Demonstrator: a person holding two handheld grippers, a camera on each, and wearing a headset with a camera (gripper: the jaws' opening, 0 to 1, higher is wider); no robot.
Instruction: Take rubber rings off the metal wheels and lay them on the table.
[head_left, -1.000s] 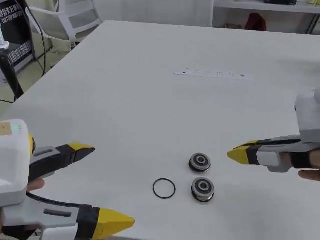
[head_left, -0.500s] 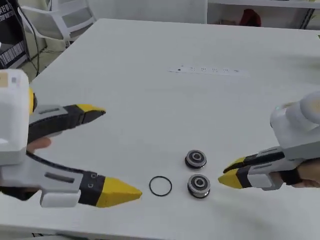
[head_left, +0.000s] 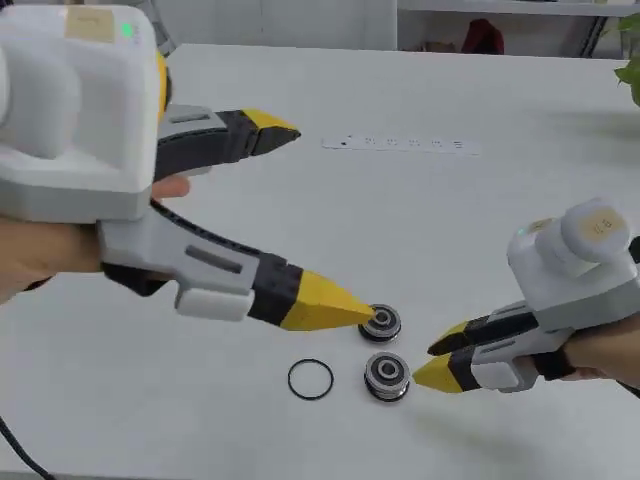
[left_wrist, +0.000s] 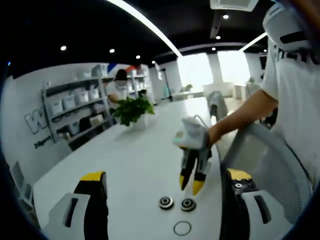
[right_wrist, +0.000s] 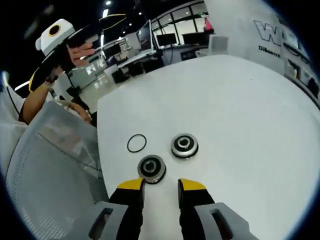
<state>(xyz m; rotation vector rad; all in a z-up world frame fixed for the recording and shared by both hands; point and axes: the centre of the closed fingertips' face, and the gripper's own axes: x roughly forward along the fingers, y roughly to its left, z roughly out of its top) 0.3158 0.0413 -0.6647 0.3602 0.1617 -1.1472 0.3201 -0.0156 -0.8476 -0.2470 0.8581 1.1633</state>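
Step in hand: one loose rubber ring (head_left: 310, 380) already lies flat on the counter (head_left: 440, 230), left of the wheels. Judging by that, the work is on the next ring, and both grippers are closing in on the pair of wheels.
Near wheel (head_left: 386, 373): lies flat near the counter's near edge, just left of the right gripper's tips, apart from them.
Far wheel (head_left: 381, 322): flat, just beyond the near wheel, with the left gripper's lower jaw tip beside it.
Left gripper (head_left: 332, 223): jaws spread wide, nothing between them.
Right gripper (head_left: 423, 363): jaws a narrow gap apart and empty, pointing at the near wheel.
Next move: probably steady one wheel with one gripper and pinch the thin band at its rim with the other, which needs fine tip placement.
Materials: the wheels are small round metal discs with a shiny hub and a dark band round the edge; I cannot tell if that band is a ring on both.
Ring: a thin black circle, likely limp and stretchy.
Counter: smooth, matte white, so the wheels may slide.
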